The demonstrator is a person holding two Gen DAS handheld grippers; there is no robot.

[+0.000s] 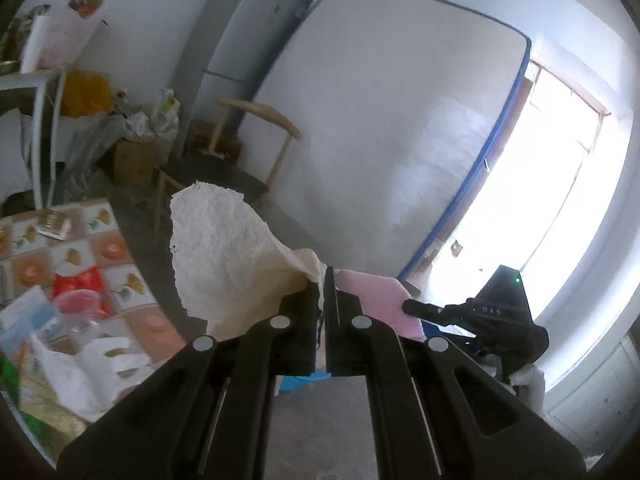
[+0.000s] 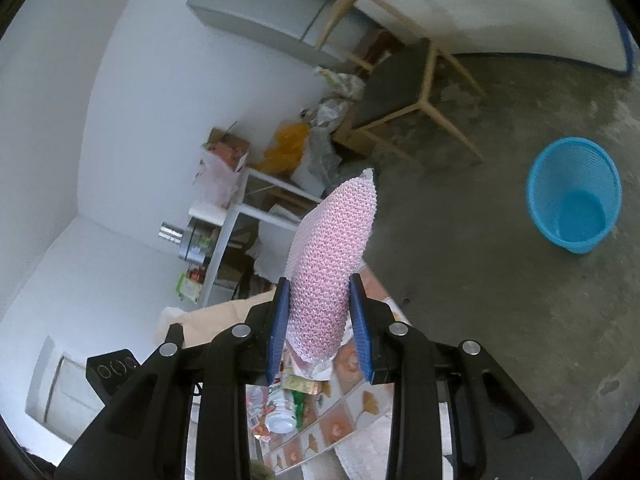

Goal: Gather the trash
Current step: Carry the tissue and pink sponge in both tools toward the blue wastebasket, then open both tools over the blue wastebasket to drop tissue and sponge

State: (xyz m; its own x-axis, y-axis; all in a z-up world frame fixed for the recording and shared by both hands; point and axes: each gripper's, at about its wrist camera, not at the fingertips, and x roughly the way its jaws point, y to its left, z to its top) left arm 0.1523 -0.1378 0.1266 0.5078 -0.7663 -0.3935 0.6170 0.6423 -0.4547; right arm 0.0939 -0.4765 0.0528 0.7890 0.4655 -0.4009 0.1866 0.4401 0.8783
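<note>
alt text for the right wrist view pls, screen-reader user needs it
The right gripper is shut on a roll of pink bubble wrap that sticks up between its blue pads. Beyond it, an empty blue mesh bin stands on the concrete floor, with a wooden chair and clutter by the white wall.

Your right gripper (image 2: 322,320) held a pink bubble-wrap sheet (image 2: 334,256) between its blue pads (image 2: 280,324), the sheet standing up and leaning a little to the right. Below it lay the tabletop (image 2: 340,420) with its tiled cloth, a clear plastic bottle (image 2: 280,420) and green wrappers (image 2: 300,388) among the litter on it. To the far right, a blue mesh basket (image 2: 574,200) stood empty on the concrete floor (image 2: 500,280), well apart from the gripper. Farther off were a wooden chair (image 2: 396,80) and a grey refrigerator (image 2: 260,8).
</note>
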